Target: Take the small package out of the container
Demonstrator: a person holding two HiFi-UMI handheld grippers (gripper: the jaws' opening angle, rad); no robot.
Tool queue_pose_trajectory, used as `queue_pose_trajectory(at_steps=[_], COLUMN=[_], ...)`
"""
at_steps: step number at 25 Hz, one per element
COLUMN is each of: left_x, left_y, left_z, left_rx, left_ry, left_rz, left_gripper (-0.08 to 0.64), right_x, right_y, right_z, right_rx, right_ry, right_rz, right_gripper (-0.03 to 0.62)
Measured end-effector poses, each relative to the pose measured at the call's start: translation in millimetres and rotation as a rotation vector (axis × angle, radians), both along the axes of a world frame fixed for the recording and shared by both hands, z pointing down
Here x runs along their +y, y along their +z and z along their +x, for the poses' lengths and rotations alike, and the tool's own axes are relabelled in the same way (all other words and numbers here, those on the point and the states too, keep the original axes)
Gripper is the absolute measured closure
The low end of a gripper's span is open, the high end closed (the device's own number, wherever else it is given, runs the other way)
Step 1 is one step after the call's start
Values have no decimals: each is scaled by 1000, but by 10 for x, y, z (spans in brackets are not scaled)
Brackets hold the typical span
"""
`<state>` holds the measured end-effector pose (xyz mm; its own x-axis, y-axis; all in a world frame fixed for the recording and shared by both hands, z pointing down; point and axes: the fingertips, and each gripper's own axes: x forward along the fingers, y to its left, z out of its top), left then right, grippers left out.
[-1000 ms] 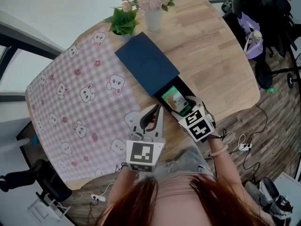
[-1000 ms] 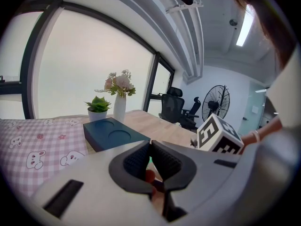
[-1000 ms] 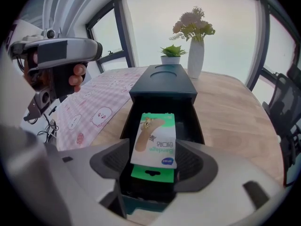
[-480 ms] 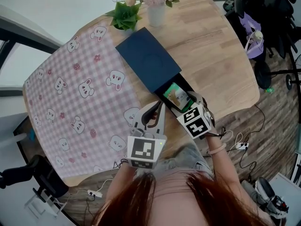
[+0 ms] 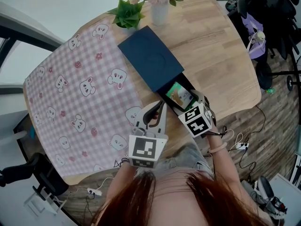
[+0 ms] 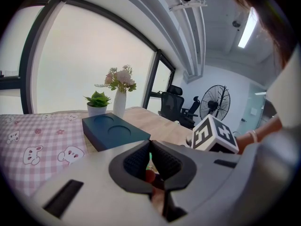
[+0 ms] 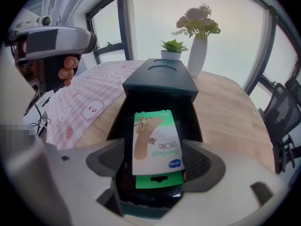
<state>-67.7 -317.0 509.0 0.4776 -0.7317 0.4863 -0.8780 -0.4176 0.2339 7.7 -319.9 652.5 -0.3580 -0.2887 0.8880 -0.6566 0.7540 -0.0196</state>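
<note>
1. Since we're holding a gripper in each hand right at the near table edge, let's start there: our left gripper [image 6: 151,160] tilts gently down, pads pressed together on nothing.
2. Our right gripper [image 7: 154,163] points steeply down, and its jaws have just been opening and now stand spread wide.
3. Between them lies the small package [image 7: 155,142], flat in the container's [image 7: 160,84] pulled-out tray, not pinched.
4. Further back we see a checked cloth [image 5: 75,93] and a flower vase [image 5: 159,12].

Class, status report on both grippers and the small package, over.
Left gripper shut, empty. Right gripper open, jaws just opening, straddling small package. Package lying in open container, nothing over it.
</note>
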Motion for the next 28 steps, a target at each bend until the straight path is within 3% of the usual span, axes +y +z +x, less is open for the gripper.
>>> queue_pose_trajectory(at_steps=[10, 18, 28], left_x=[28, 64, 117], left_y=[59, 105, 137], left_z=[32, 52, 49], left_rx=[3, 4, 5], left_ry=[7, 8, -10], left_rz=[-23, -27, -31], left_gripper=[543, 543, 543], right_x=[-27, -20, -36], right_y=[45, 50, 12], right_z=[-8, -3, 15], right_rx=[47, 41, 40], right_ry=[-24, -23, -32], right_rz=[43, 52, 129], right_gripper=[221, 244, 265])
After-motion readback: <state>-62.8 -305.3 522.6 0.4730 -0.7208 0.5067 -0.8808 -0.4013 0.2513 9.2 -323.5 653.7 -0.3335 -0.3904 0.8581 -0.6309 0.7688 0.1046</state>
